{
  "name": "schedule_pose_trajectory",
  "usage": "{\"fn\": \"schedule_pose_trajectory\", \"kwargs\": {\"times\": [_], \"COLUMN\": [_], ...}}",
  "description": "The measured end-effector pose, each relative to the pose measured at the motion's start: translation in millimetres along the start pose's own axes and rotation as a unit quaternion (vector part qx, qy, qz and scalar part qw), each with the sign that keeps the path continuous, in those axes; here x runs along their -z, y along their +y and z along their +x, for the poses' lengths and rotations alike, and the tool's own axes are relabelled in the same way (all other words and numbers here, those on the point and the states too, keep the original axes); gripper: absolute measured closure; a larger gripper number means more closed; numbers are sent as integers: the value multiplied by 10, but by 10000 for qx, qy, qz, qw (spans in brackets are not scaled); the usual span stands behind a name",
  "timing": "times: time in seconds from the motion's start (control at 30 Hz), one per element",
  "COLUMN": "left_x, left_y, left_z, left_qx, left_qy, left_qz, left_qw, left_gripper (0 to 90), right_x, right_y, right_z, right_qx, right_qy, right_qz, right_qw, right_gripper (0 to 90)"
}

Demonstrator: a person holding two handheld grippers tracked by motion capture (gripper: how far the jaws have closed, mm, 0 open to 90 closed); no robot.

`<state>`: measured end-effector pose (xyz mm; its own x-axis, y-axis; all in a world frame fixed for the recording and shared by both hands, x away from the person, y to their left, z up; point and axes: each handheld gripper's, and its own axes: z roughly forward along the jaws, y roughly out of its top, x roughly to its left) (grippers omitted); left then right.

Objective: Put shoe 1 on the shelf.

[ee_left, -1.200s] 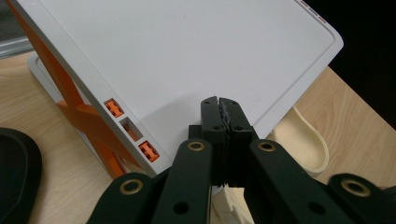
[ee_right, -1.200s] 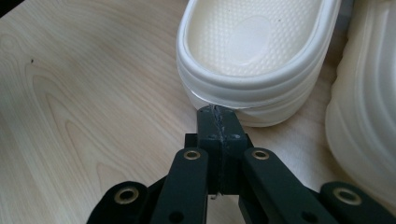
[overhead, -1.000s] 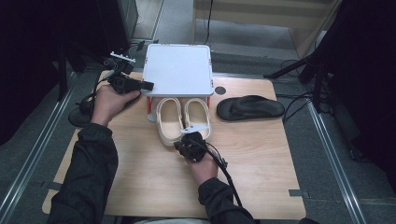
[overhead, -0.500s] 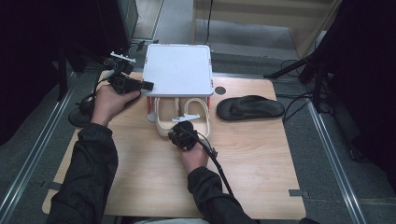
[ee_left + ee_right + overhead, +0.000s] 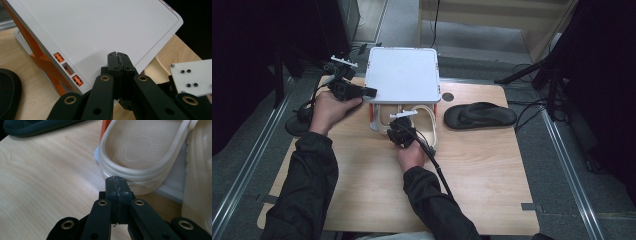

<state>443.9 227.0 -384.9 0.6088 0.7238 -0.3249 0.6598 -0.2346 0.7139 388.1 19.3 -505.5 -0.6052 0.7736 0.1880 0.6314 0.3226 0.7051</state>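
A pale wooden table [image 5: 492,165] with rounded corners carries a small two-level rack [image 5: 402,75]: a smooth white top shelf with a raised rim, orange cross-braces at its side. On the lower level lie two cream sandals [image 5: 424,120], soft rubbery things with ribbed edges and finely dimpled footbeds, their heels sticking out toward the person. To the rack's right, well apart from it, a black flip-flop [image 5: 479,115] lies flat on the wood.

The right gripper [image 5: 401,131] points at the heel of the left-hand cream sandal [image 5: 140,152]. Its two black jaws are pressed together with nothing between them, and the tips sit right at the heel's rounded rim; whether they actually touch it is hard to say from this angle.

The left gripper [image 5: 369,92] rests at the left edge of the white shelf [image 5: 95,32]. Its jaws are likewise closed tight on themselves, tips lying over the shelf's matte surface near the rim. A dark sleeve covers each forearm.
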Motion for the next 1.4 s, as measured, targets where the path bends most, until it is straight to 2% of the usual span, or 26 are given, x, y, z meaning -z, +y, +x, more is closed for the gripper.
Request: {"fn": "schedule_pose_trajectory", "kwargs": {"times": [0.17,0.3,0.4,0.53,0.57,0.77,0.97,1.2,1.23,1.33,1.4], "left_x": [0,-1,2,0,0,0,2,1,2,1,0], "left_y": [2,1,-1,2,1,1,-1,-1,-1,-1,-3], "left_z": [-4,-2,7,-4,-2,1,6,5,4,3,4], "left_qx": [-10,2,14,-8,7,9,18,27,25,14,26], "left_qy": [7,-1,-14,13,6,-5,-6,-9,-3,-11,-18], "left_qz": [13,2,-6,10,2,-1,-8,-9,-6,-1,-13], "left_qw": [10000,10000,10000,10000,10000,10000,10000,10000,10000,10000,10000], "left_gripper": [900,900,900,900,900,900,899,899,899,899,899], "right_x": [-57,-79,-26,122,178,337,518,697,763,819,898], "right_y": [58,67,70,30,1,-99,-222,-363,-401,-428,-465], "right_z": [-16,-53,-45,-10,13,46,23,-67,-97,-117,-148], "right_qx": [-85,-56,-60,-68,0,229,304,289,209,218,146], "right_qy": [-83,-5,63,324,388,552,713,723,789,820,931], "right_qz": [2,-52,-56,-102,-101,-60,-53,-64,-64,-82,-57], "right_qw": [9999,10000,9999,9994,9992,9982,9970,9969,9966,9964,9955], "right_gripper": [900,900,900,900,900,900,900,900,900,900,900]}}
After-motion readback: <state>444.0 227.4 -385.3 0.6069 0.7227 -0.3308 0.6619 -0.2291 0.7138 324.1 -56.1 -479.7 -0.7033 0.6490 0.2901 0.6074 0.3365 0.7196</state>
